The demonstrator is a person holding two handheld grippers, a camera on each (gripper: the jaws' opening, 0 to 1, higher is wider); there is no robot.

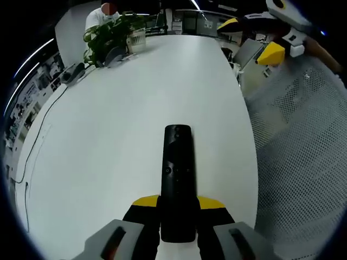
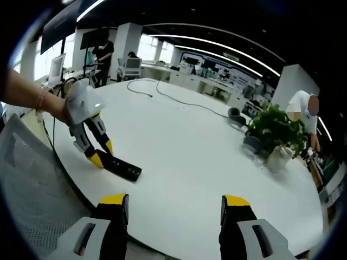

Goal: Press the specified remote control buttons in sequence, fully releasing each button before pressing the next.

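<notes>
We see our left gripper (image 1: pixel 178 216) pinching a slim black plastic remote (image 1: pixel 177 179) over the smooth white worktop (image 1: pixel 108 146); our right gripper (image 2: pixel 174 208) hangs with jaws spread.

The remote (image 1: pixel 178 179) is black against a plain white tabletop (image 1: pixel 119 141). Both grippers have yellow tips; the plant (image 2: pixel 274 130) is leafy green.

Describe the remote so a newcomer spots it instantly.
Start at the big white oval table. At its near edge, beside the grey mesh chair, the left tool is shut on a slim black remote lying flat. It is the only dark bar on that end; the potted plant stands far across.
</notes>
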